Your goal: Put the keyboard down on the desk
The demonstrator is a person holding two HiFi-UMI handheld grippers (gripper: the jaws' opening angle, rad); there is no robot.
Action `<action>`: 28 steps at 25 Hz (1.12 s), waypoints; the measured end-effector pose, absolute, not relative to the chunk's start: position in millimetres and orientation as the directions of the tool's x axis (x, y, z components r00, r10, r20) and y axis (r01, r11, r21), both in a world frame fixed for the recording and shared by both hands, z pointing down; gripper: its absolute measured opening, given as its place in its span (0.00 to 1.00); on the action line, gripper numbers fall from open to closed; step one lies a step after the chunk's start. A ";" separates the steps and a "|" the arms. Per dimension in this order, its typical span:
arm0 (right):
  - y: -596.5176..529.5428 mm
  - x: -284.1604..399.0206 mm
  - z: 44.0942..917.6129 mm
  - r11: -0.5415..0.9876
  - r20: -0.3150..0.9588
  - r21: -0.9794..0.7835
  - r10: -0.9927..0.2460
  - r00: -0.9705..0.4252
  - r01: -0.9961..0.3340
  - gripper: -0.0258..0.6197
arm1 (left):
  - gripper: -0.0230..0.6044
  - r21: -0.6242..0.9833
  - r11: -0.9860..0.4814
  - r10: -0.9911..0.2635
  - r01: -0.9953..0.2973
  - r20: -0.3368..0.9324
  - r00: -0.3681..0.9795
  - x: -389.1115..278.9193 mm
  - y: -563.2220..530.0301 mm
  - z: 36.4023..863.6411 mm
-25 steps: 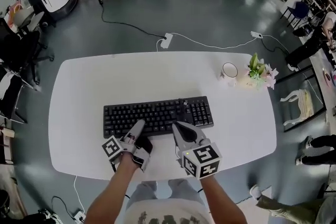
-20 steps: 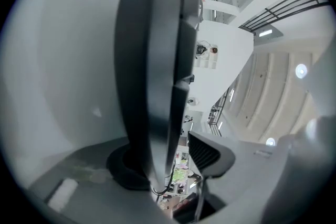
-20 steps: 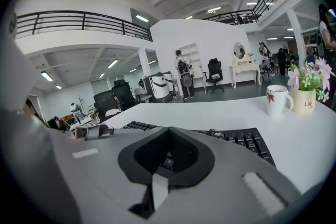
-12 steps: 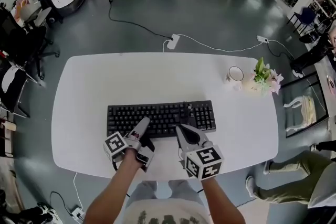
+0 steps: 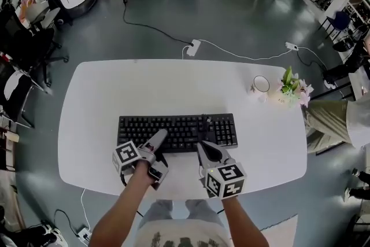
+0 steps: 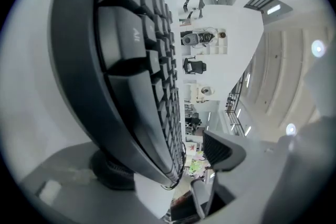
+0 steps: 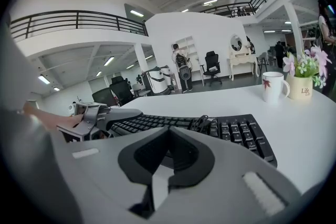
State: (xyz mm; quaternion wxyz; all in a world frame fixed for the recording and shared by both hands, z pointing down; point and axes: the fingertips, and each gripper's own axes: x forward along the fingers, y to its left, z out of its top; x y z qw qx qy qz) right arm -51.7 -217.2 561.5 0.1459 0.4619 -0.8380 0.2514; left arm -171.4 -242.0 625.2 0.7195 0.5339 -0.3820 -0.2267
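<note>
The keyboard (image 5: 176,132) is black and full-size, with its number pad at the right end and a small bundle of cable sitting at its far edge (the bundle shows best from the right gripper view). It lies flat on the white desk (image 5: 173,81), keys up, a little nearer my side than the middle of the top.

My left gripper (image 5: 159,150) is at the keyboard's near edge, left of centre. Its jaws have just been opening and now stand wide apart. The near edge of the keyboard (image 6: 131,60) runs between them in the left gripper view, close against the lower jaw, while the ribbed pad (image 6: 221,148) of the other jaw stands clear of the keys, so nothing is pinched. My right gripper (image 5: 203,146) has its jaws closed together with nothing between them. Its tips sit just at the near edge, below where the main keys meet the number pad. I cannot tell whether they touch it. From that gripper's own view the keyboard (image 7: 210,126) lies just beyond the closed tips.

The long axis runs left to right across the desk, roughly parallel to the edge nearest me. The number-pad end points toward the white mug (image 5: 261,84) and the pot of flowers (image 5: 291,89), which stand well apart from it at the far right.
</note>
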 end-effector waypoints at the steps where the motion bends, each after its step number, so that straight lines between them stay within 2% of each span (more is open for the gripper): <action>1: -216.9 -51.5 561.4 0.448 0.475 -0.289 -0.700 -0.533 -0.846 0.04 | 0.66 0.936 0.330 -0.711 -0.123 0.332 0.620 -170.0 -240.4 625.1; 5: -216.5 -51.1 561.1 0.451 0.471 -0.297 -0.697 -0.540 -0.841 0.04 | 0.67 0.904 0.308 -0.599 -0.295 0.426 0.678 -164.0 -231.0 627.2; 10: -219.5 -48.9 563.6 0.445 0.472 -0.303 -0.698 -0.539 -0.842 0.04 | 0.67 0.879 0.278 -0.504 -0.388 0.477 0.720 -158.8 -220.1 627.8; 14: -227.6 -31.0 575.3 0.382 0.502 -0.294 -0.718 -0.482 -0.876 0.04 | 0.67 0.885 0.271 -0.500 -0.379 0.466 0.730 -157.2 -216.2 627.7; 20: -244.1 -29.9 596.3 0.361 0.582 -0.271 -0.677 -0.451 -0.892 0.25 | 0.67 0.909 0.273 -0.558 -0.314 0.416 0.718 -162.4 -218.4 626.1; 28: -249.2 -28.5 605.5 0.342 0.622 -0.256 -0.658 -0.425 -0.904 0.26 | 0.67 0.916 0.278 -0.575 -0.289 0.399 0.714 -163.4 -216.5 626.0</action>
